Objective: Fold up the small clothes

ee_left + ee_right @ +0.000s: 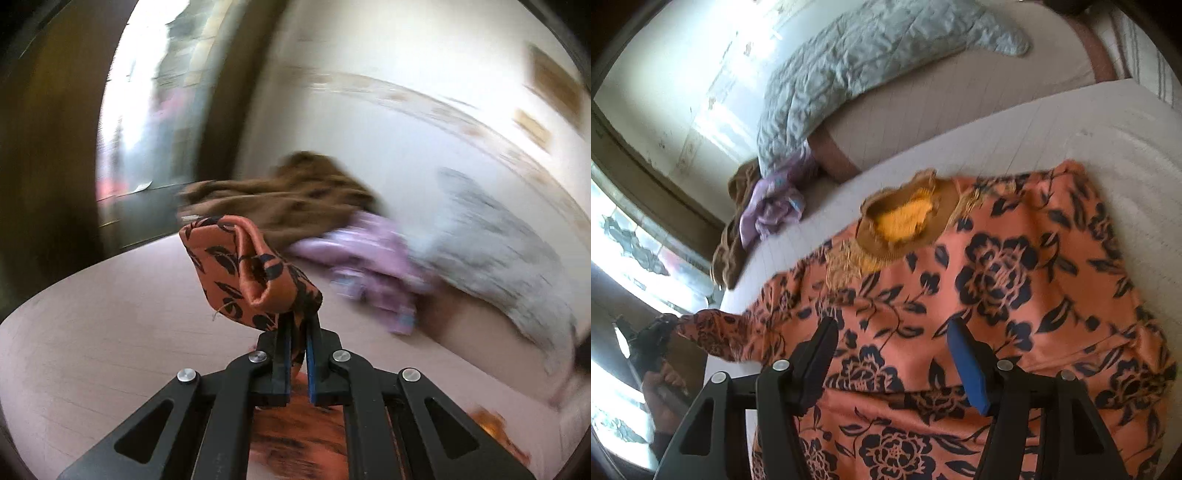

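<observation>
An orange top with a dark flower print [979, 314] lies spread on the white mattress [1089, 122], its brown and yellow collar [905, 221] facing the far side. My left gripper [298, 332] is shut on the cuff of its sleeve [243, 269] and holds it above the bed. In the right wrist view the left gripper [655, 339] shows at the far left with the sleeve [716, 332] stretched out from the top. My right gripper [892, 332] is open and empty, hovering over the middle of the top.
A brown garment [280, 199] and a lilac garment [772, 206] are heaped at the bed's far corner. A grey quilt [849, 62] lies beyond them on a second bed. A window [628, 243] and a wall stand at the left.
</observation>
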### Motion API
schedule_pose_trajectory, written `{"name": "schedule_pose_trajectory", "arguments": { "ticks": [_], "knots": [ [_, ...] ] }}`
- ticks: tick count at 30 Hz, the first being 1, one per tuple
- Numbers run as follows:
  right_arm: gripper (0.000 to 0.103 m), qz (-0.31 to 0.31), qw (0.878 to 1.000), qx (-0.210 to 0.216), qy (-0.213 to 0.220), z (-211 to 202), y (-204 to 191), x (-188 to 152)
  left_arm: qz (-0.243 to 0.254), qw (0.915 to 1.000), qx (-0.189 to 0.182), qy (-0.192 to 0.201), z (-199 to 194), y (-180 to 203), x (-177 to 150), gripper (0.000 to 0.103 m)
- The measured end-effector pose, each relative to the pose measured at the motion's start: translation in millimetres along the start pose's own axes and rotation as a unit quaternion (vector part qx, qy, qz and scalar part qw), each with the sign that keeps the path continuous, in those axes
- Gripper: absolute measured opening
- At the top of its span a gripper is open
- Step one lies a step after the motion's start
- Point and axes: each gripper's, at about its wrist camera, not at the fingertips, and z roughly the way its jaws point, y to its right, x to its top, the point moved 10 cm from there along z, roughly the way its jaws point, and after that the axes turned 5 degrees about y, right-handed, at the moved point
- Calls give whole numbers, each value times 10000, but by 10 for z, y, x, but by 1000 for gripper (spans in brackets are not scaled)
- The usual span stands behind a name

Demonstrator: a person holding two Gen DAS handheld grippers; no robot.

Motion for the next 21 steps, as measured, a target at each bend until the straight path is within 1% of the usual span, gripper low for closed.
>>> {"name": "schedule_pose_trajectory", "arguments": {
  "ticks": [3, 5, 6, 7, 8, 9, 10, 11, 12, 13, 14, 15, 16, 17, 18, 20, 21],
  "knots": [
    [65, 166, 9996, -44, 242, -118, 114, 159, 482, 9962, -707, -164, -182, 799, -225, 6],
    [65, 285, 9988, -91, 381, -184, 203, 256, 823, 9878, -1270, -377, -331, 1386, -513, 6],
    [65, 371, 9983, -101, 443, -218, 255, 306, 985, 9810, -1577, -556, -410, 1670, -710, 6],
    [65, 446, 9977, -109, 490, -247, 301, 344, 1132, 9744, -1803, -719, -448, 1867, -863, 6],
    [65, 510, 9972, -125, 532, -272, 346, 380, 1390, 9624, -2117, -986, -513, 2143, -1112, 7],
    [65, 564, 9965, -162, 594, -305, 406, 416, 1552, 9535, -2294, -1185, -548, 2299, -1282, 11],
    [65, 596, 9959, -214, 644, -326, 456, 453, 1685, 9431, -2471, -1452, -572, 2434, -1466, 11],
    [65, 626, 9950, -307, 715, -359, 520, 496, 1781, 9313, -2600, -1827, -583, 2529, -1658, 22],
    [65, 652, 9940, -391, 785, -394, 586, 542, 1800, 9242, -2663, -2064, -580, 2553, -1751, 33],
    [65, 678, 9934, -433, 815, -412, 623, 571, 1789, 9218, -2695, -2137, -604, 2567, -1777, 38],
    [65, 723, 9928, -464, 833, -428, 668, 599, 1759, 9241, -2670, -2095, -592, 2517, -1709, 45],
    [68, 801, 9924, -454, 816, -432, 710, 616, 1755, 9289, -2601, -1967, -584, 2468, -1623, 49],
    [71, 872, 9922, -423, 786, -429, 731, 611, 1763, 9361, -2467, -1785, -541, 2398, -1488, 52],
    [71, 950, 9920, -381, 740, -407, 746, 611, 1764, 9447, -2265, -1584, -509, 2269, -1332, 58],
    [71, 988, 9921, -339, 696, -381, 739, 594, 1752, 9503, -2124, -1454, -468, 2152, -1233, 61],
    [73, 985, 9937, -214, 494, -266, 676, 538, 1747, 9619, -1727, -1197, -357, 1860, -1032, 62],
    [74, 993, 9948, -46, 215, -142, 607, 468, 1755, 9669, -1475, -1118, -275, 1684, -948, 62]
  ]
}}
